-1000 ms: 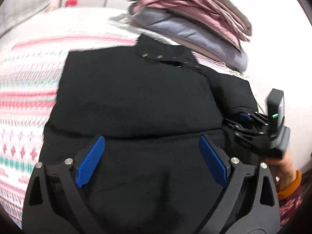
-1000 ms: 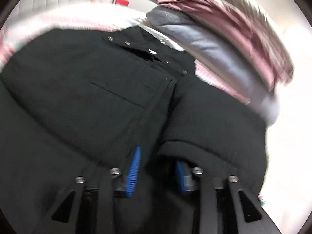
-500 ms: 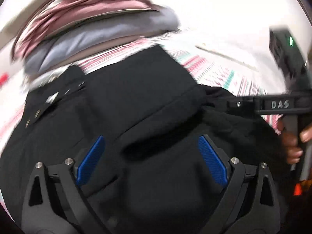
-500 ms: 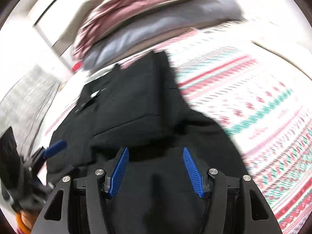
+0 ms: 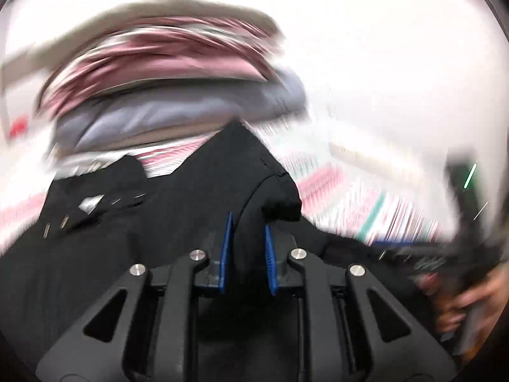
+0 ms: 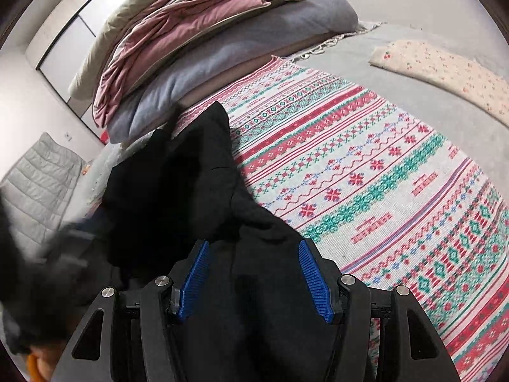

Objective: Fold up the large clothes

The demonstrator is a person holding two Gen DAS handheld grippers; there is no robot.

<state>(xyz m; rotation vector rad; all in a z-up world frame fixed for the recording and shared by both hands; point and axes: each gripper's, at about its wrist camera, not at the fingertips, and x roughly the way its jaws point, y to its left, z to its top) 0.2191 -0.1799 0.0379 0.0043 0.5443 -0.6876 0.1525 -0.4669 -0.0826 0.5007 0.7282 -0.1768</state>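
Observation:
A large black jacket with snap buttons lies on a patterned red, green and white blanket. My left gripper is shut on a raised fold of the jacket's sleeve edge, with black cloth pinched between its blue pads. In the right wrist view the jacket lies bunched at the left. My right gripper is open, its blue pads spread above the black cloth. The left wrist view is blurred by motion.
A pile of folded pink, beige and grey-blue bedding sits beyond the jacket. A cream floral cloth lies at the far right on grey bedding. A grey quilted item is at the left. The other gripper and hand show blurred at the right.
My left gripper has closed from wide open onto a fold of the jacket. My right gripper released the sleeve earlier and stays open, having swung toward the blanket side.

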